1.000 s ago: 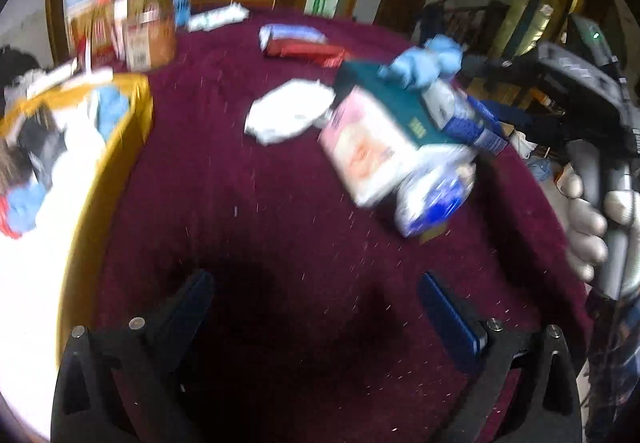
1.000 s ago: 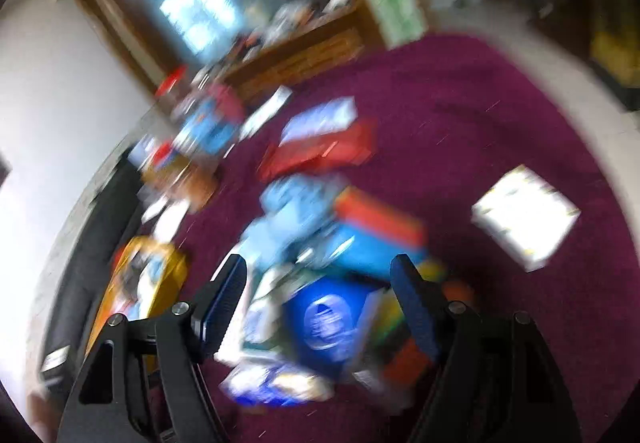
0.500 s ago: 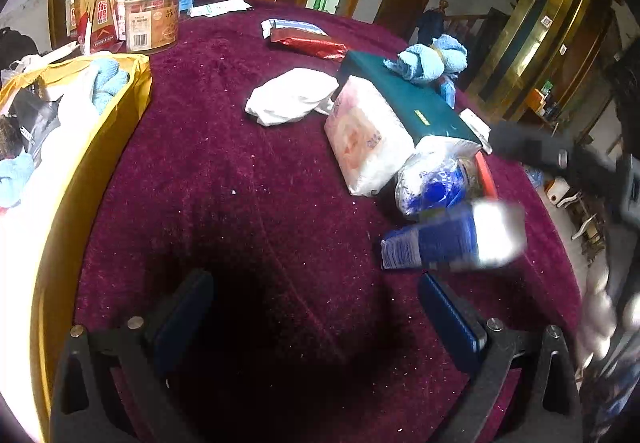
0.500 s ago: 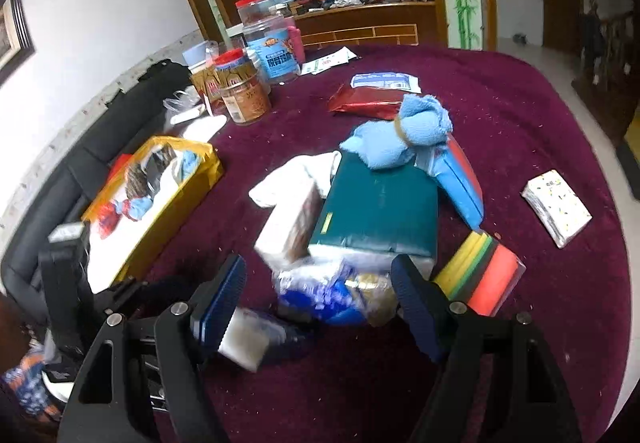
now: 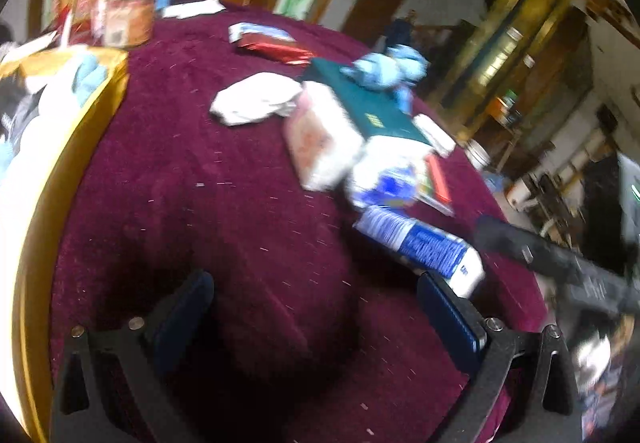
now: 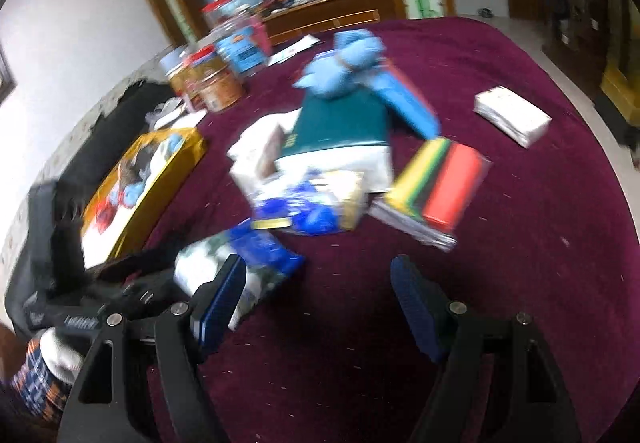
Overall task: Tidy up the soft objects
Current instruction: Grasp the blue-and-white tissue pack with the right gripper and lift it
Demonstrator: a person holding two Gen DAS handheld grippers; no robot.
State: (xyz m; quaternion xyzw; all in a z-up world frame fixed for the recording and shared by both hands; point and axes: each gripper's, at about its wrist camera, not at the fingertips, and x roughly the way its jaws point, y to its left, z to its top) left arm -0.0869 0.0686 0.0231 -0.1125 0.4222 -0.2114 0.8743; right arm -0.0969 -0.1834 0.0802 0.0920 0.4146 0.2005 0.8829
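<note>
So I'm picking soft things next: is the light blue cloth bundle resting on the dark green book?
Touching. In the right wrist view the light blue cloth bundle lies on the dark green book's far end.

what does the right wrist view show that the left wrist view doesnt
Only the right wrist view shows the white packet lying apart from the pile and the broad face of the striped pack. Only the left wrist view shows the red packet. Both show the yellow box, green book, blue cloth and blue-and-white pack.
</note>
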